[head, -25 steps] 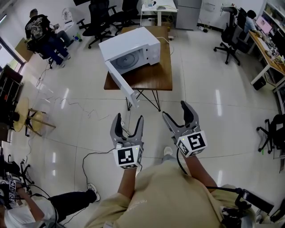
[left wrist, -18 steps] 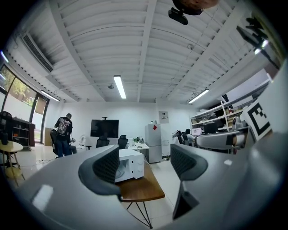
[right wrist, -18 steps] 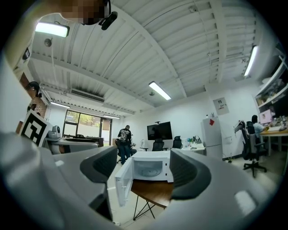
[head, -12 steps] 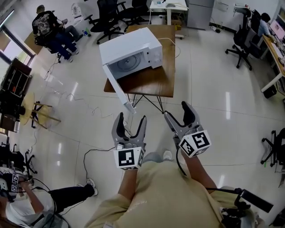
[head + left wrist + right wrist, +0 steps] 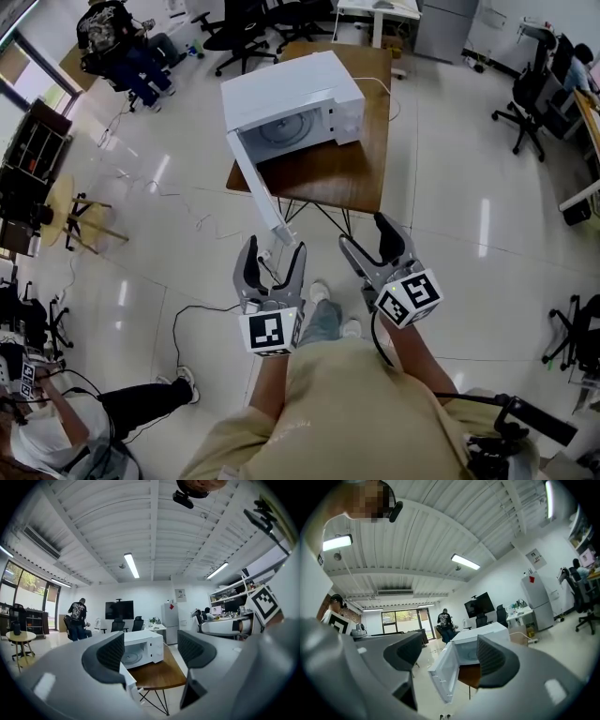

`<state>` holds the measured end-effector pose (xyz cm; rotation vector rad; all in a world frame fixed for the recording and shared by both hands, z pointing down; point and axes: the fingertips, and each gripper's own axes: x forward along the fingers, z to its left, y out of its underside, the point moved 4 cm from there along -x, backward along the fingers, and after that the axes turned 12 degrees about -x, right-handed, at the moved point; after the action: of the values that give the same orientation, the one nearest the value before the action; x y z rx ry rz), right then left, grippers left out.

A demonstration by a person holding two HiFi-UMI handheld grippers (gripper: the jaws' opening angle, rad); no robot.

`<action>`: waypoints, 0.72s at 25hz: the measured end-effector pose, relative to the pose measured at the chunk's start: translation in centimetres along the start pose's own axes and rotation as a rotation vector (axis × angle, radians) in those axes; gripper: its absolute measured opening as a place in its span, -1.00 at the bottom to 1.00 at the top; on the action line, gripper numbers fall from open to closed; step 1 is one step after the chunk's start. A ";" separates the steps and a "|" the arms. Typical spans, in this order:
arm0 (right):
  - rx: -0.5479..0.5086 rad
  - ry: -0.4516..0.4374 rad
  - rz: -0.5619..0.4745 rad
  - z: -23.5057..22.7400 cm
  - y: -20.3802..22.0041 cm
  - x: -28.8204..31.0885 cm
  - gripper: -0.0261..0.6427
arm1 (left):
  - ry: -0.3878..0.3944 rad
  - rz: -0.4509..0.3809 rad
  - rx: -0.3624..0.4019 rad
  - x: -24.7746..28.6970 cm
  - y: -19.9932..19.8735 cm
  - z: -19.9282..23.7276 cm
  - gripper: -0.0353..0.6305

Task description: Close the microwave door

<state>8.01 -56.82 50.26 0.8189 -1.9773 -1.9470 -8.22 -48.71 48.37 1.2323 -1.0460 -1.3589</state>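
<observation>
A white microwave (image 5: 292,94) stands on a wooden table (image 5: 342,169) ahead of me. Its door (image 5: 255,187) hangs wide open and swings out over the table's near left corner toward me. My left gripper (image 5: 273,255) is open and empty, with its fingertips just short of the door's outer edge. To its right, my right gripper (image 5: 367,238) is also open and empty, near the table's front edge. In the left gripper view the microwave (image 5: 140,649) and door (image 5: 127,680) show between the open jaws. In the right gripper view the door (image 5: 446,673) faces me edge-on beside the cavity (image 5: 466,651).
Black office chairs (image 5: 239,23) and a seated person (image 5: 117,37) are beyond the table at the far left. A wooden stool (image 5: 70,220) stands at the left and a cable (image 5: 192,319) trails over the floor. Desks and chairs (image 5: 534,89) line the right side.
Both grippers have come forward toward the microwave, and the table and open door now lie nearer to their fingertips. Both jaws stay as wide as before.
</observation>
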 end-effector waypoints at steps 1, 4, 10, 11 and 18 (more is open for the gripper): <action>-0.008 -0.006 0.000 0.1 0.2 0.9 0.13 | 0.001 -0.009 -0.005 0.4 -0.1 0.8 0.18; -0.046 -0.024 0.002 0.4 0.2 4.0 0.13 | -0.016 -0.011 -0.017 1.7 -0.1 3.5 0.18; -0.104 -0.056 0.003 0.3 -0.5 10.2 0.07 | -0.008 0.049 0.020 4.7 -0.8 7.5 0.18; -0.115 -0.053 -0.001 0.2 -0.8 10.8 0.07 | -0.012 0.075 0.010 5.0 -0.9 7.9 0.18; -0.135 -0.059 0.001 -0.7 0.1 14.1 0.07 | 0.021 -0.032 0.010 8.9 -1.3 10.4 0.17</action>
<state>-3.04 -65.07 47.46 0.7346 -1.8534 -2.1000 -18.68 -57.55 46.92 1.2728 -1.0233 -1.3638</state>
